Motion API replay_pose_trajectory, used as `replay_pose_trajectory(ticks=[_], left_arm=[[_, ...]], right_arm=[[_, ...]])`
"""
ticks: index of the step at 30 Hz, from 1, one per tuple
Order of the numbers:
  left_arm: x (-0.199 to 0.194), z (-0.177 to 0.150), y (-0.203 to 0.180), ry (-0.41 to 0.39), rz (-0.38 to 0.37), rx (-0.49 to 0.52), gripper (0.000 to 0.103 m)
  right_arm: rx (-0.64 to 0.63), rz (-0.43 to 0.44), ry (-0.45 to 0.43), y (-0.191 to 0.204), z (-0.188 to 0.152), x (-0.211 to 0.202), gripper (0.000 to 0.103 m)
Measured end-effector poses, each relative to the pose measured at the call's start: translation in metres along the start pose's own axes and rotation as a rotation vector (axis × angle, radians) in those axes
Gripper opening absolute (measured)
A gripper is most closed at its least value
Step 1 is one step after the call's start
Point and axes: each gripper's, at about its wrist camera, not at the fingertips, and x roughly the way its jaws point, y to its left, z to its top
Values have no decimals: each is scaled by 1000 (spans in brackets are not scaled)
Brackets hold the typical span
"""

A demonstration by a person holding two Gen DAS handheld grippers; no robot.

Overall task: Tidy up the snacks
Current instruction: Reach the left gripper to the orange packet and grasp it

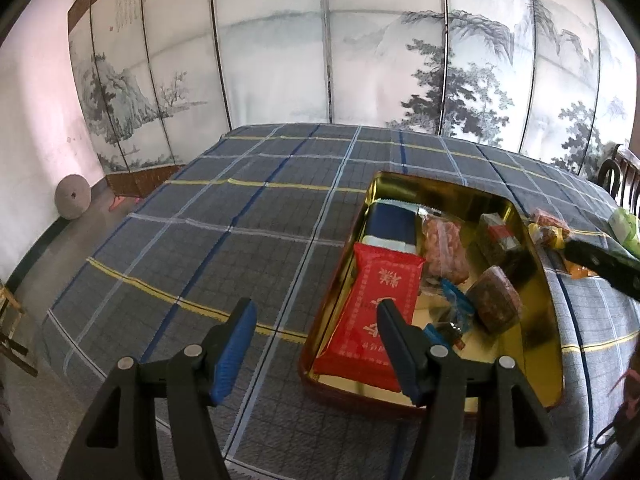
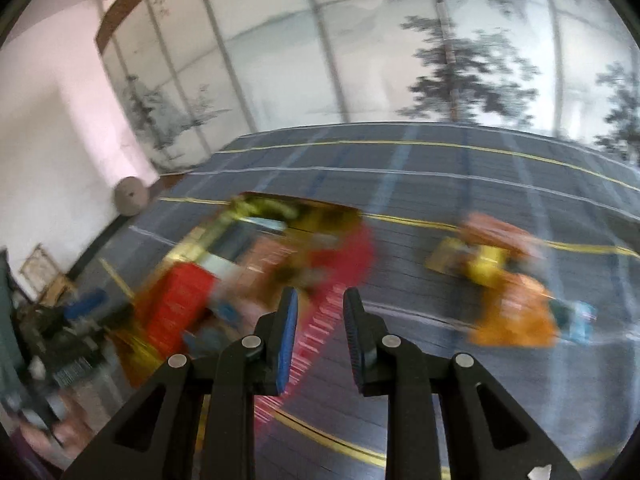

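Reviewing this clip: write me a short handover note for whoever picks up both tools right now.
Left tool: open, empty, poised at the near left corner of the gold tin.
Right tool: nearly closed, nothing between its fingers; its view is blurred.
Done: red packet, blue packet and several small wrapped snacks lie in the tin.
Left: a pile of loose snacks on the checked cloth, right of the tin.

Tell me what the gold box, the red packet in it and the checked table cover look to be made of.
Gold box: probably tin-plated metal with a glossy gold finish; its inner walls mirror the snacks.
Red packet: likely plastic film wrapper, slightly shiny, with a crimped, serrated end seal.
Table cover: woven cloth, matte, with visible weave lines and soft folds at the edges.
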Motion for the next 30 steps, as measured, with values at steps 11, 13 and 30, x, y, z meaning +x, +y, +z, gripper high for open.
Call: replay_pose_trajectory(ticks=[11, 13, 30], left_arm=[[-25, 17, -48, 4, -83, 129, 68], [-32, 21, -69, 25, -129, 178, 68], [61, 96, -250, 462, -590, 77, 69]], right_arm=[[64, -414, 21, -153, -52, -75, 29], [67, -467, 28, -173, -61, -83, 30], [168, -362, -7, -226, -88, -104, 42]])
